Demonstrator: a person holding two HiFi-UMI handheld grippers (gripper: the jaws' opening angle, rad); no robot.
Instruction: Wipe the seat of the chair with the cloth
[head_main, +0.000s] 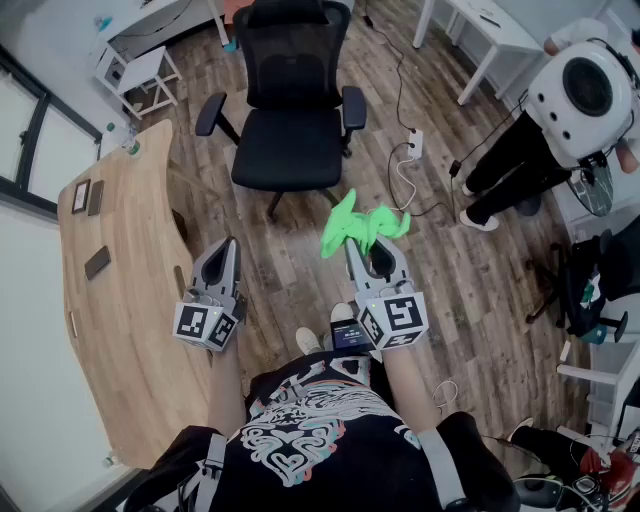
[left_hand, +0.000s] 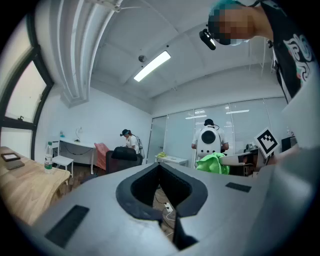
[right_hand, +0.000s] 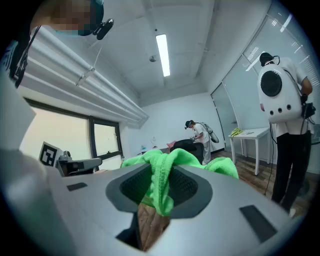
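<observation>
A black office chair (head_main: 290, 110) stands on the wood floor ahead of me, its seat (head_main: 288, 152) bare and facing me. My right gripper (head_main: 362, 248) is held up short of the chair and shut on a bright green cloth (head_main: 358, 224). In the right gripper view the cloth (right_hand: 161, 185) is bunched between the jaws and spills over both. My left gripper (head_main: 228, 248) hovers level with it to the left, shut with nothing in it. The left gripper view shows its tips (left_hand: 159, 165) met, and the green cloth (left_hand: 212, 163) off to the right.
A curved wooden desk (head_main: 110, 260) runs along my left. A power strip with cables (head_main: 414, 146) lies on the floor right of the chair. A person with a white backpack (head_main: 575, 95) stands at the right. White tables (head_main: 490, 30) stand at the back.
</observation>
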